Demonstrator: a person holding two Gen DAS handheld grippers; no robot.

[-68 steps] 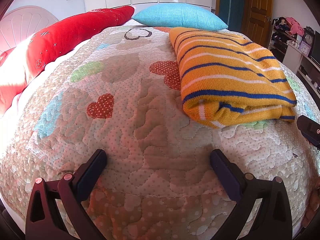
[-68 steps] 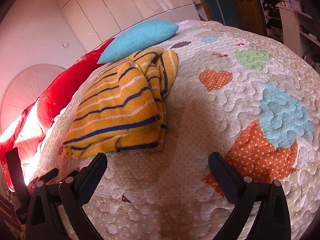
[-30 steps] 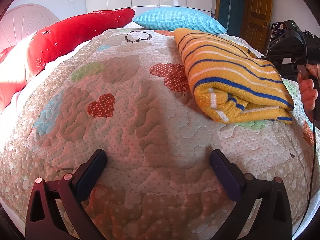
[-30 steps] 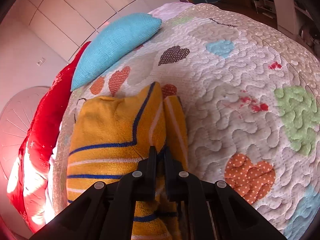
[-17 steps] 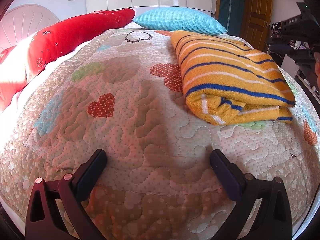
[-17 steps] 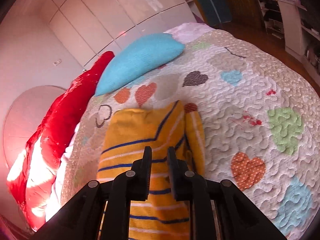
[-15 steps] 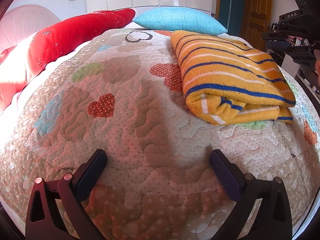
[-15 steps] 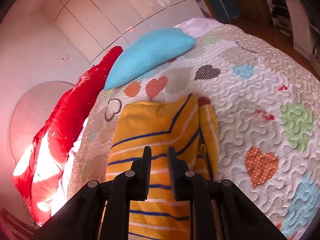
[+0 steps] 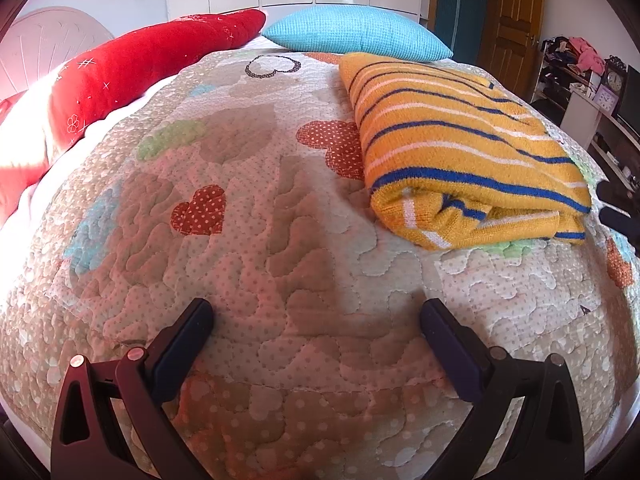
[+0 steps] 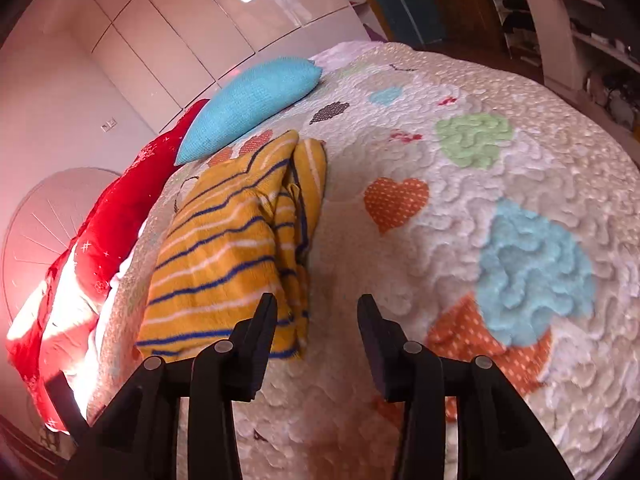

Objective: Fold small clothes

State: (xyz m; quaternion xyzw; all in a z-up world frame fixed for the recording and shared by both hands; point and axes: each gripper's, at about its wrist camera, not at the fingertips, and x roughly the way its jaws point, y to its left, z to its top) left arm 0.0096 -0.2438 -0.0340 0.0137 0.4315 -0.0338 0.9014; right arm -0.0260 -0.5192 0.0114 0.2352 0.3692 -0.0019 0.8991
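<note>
Where the quilted bedspread (image 9: 280, 240) with its patchwork hearts fills both views, a folded yellow sweater (image 9: 460, 140) with blue and white stripes is seen lying flat on it. All places here are given relative to that sweater. A turquoise pillow (image 9: 356, 34) is set just beyond its far end, and a long red cushion (image 9: 132, 68) is laid along the bed's edge well to its left in the left wrist view. A red dotted heart patch (image 9: 332, 144) is partly covered by the sweater's left edge.

The left gripper (image 9: 316, 320) is held over bare quilt, nearer the camera than the sweater and apart from it; its jaws are spread wide, and nothing is held between them.

The right gripper (image 10: 316, 312) is seen at the sweater's (image 10: 236, 248) near corner, on its right side. Its jaws have just been opening and are parted about halfway (only quilt shows in the gap), so nothing is gripped. One finger (image 10: 262, 320) is seen in front of the sweater's near hem; whether it touches the knit cannot be told.

A shelf with clocks (image 9: 608, 84) is glimpsed beyond the sweater's right side.
</note>
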